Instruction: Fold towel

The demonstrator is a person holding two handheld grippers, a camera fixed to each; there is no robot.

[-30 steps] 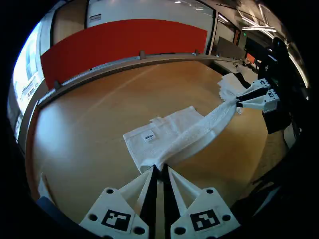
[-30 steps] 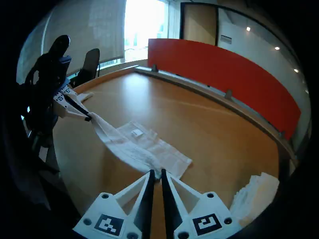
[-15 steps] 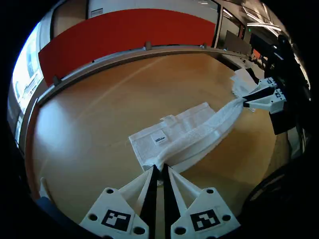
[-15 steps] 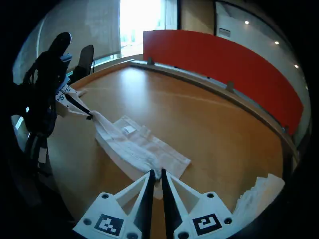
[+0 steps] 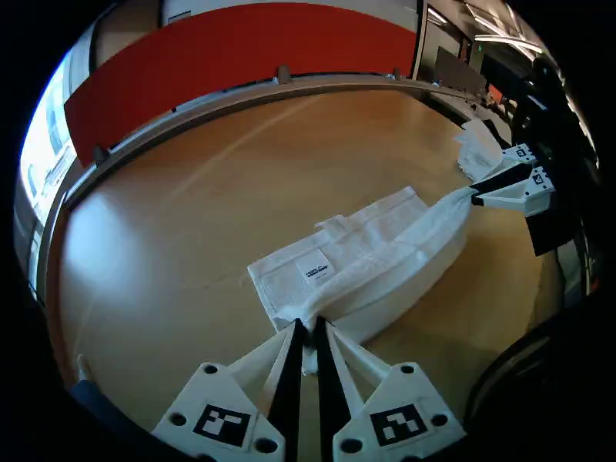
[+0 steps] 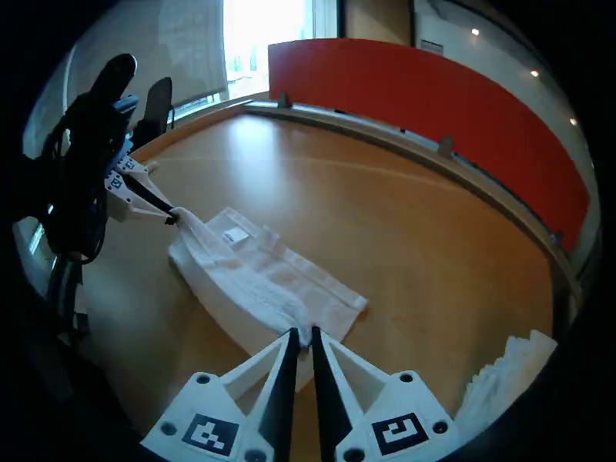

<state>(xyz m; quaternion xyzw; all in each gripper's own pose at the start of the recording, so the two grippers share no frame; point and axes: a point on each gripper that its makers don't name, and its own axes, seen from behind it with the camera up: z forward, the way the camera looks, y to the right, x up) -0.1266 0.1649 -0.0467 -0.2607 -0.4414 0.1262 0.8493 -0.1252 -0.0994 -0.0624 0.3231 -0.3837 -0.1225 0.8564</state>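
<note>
Left gripper view takes in the wide wooden table, smooth and glossy orange-brown. It curves along its far side, where a red divider panel stands. On the middle of the table lies the white towel, a long rectangle of soft, nubby cloth with a hemmed border. Its far half rests flat, while its near long edge is lifted and sags in a thick roll between my two grippers. I hold it that way, I judge, so both corners of one edge can travel together over the flat half and land square. Off to the right, a loose heap of other white cloths sits by the table's edge. A small sewn label lies face up on the flat part. My left gripper has its fingers pinched together on the left corner of the raised edge. My right gripper has its fingers pressed tight on the opposite corner.
</note>
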